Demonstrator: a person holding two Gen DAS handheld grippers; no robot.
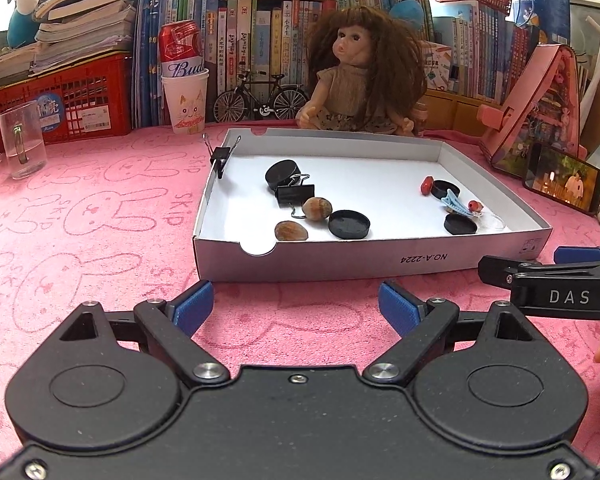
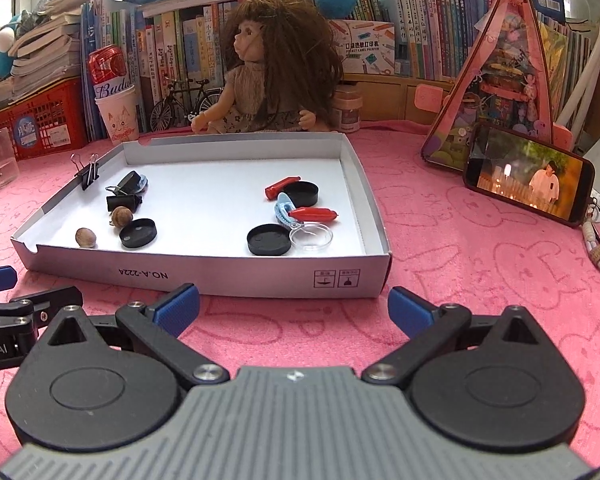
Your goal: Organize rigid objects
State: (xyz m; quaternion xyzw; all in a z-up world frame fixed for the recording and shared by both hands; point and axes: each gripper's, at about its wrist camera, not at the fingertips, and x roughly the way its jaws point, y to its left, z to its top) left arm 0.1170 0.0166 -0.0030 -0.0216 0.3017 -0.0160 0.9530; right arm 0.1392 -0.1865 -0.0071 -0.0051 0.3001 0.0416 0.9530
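Note:
A shallow white cardboard tray (image 1: 380, 264) (image 2: 228, 276) lies on the pink cloth ahead of both grippers. Inside it are several black round lids (image 1: 349, 224) (image 2: 269, 239), two nuts (image 1: 291, 231) (image 2: 85, 237), a black binder clip (image 1: 295, 194) (image 2: 123, 201), two red capsule-shaped pieces (image 2: 313, 213), a light blue hair clip (image 1: 454, 205) (image 2: 282, 208) and a clear round lid (image 2: 313, 237). Another binder clip (image 1: 220, 158) (image 2: 87, 174) is clamped on the tray's left wall. My left gripper (image 1: 296, 308) and my right gripper (image 2: 294, 308) both stand open and empty just short of the tray's near wall.
Behind the tray sits a doll (image 1: 360, 76) before a row of books. A glass mug (image 1: 22, 140), a red basket (image 1: 60, 100) and a paper cup holding a can (image 1: 185, 100) stand at the left. A phone (image 2: 528, 174) leans on a pink house-shaped stand (image 2: 500, 80) at the right.

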